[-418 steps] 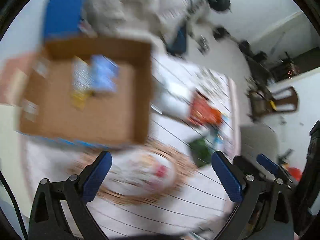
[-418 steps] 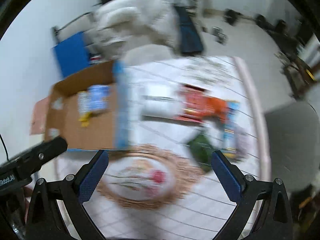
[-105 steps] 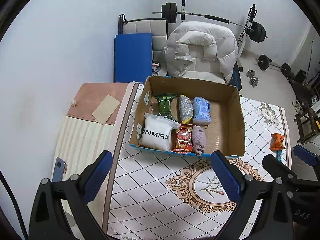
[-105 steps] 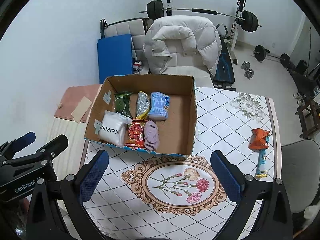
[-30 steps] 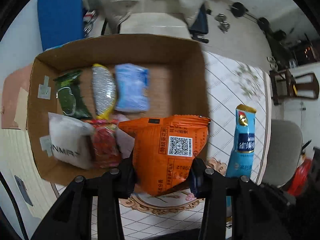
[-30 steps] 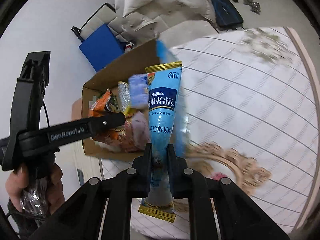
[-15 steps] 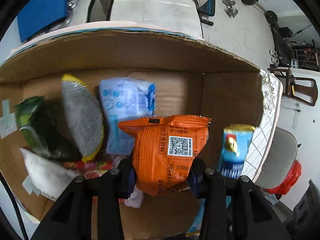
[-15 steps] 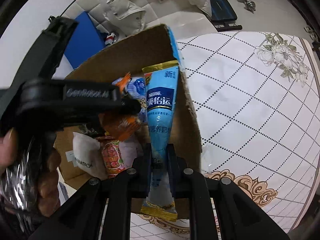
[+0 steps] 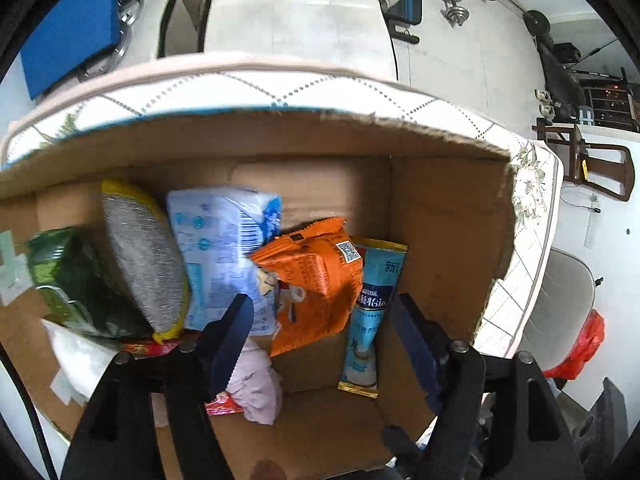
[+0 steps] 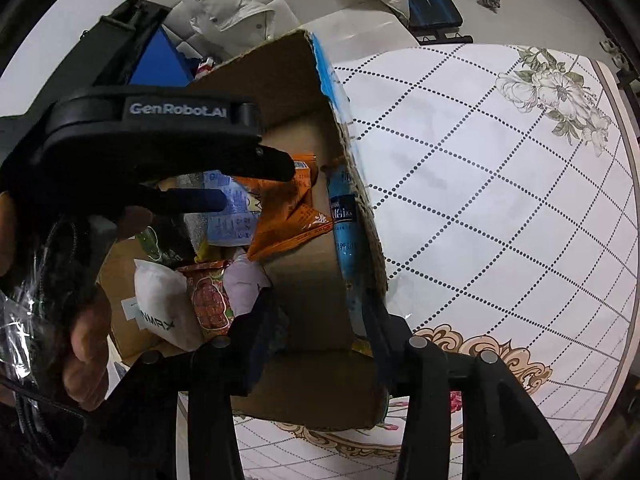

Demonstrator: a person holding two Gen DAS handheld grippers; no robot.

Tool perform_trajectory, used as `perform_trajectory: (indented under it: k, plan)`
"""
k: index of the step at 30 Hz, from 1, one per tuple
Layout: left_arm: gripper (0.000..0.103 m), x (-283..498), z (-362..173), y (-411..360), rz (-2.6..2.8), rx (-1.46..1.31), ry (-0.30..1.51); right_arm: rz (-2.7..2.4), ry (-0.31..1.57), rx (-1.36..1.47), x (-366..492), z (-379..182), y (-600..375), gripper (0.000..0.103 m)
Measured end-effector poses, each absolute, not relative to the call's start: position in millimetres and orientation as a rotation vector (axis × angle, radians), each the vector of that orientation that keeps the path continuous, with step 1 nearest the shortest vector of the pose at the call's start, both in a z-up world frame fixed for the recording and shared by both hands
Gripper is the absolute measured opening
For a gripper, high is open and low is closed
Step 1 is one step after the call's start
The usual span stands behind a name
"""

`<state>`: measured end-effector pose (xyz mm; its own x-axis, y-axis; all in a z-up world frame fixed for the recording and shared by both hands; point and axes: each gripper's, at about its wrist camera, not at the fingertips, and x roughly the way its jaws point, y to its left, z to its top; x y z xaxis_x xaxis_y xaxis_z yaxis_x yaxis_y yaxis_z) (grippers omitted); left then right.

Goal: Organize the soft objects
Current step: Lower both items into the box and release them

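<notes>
The cardboard box holds several soft packs. In the left wrist view my left gripper is open above the box, and the orange snack pack lies free in front of it, leaning on the light blue tissue pack. The blue Nestle tube pack lies along the box's right wall. In the right wrist view my right gripper is open over the box's near right corner; the blue tube pack lies free by the wall. The orange pack shows behind the left gripper's body.
In the box also lie a green pack, a grey-and-yellow pack, a white pouch, a red pack and a pink cloth. The patterned tablecloth spreads right of the box. A hand holds the left gripper.
Both grippers have opened and let go: the orange pack and the blue tube pack now lie in the box. Both grippers sit lower over the box.
</notes>
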<state>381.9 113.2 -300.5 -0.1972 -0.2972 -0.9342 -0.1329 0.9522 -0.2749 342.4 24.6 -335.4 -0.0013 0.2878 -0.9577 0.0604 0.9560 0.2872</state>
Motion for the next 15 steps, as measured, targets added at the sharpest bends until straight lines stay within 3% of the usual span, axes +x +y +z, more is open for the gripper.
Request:
perform_trajectory:
  k: [5,9,15]
  plan:
    - [0.071,365,-272,124,-0.12,-0.259,1.693,0.181,1.552,0.243,337,-324,29,0.054]
    - [0.071,343,-251,138,-0.06,-0.206,1.611,0.17,1.52,0.172,329,-309,36,0.068]
    - [0.071,297,-227,166,0.055,-0.131,1.499,0.162,1.491,0.09,317,-296,43,0.072]
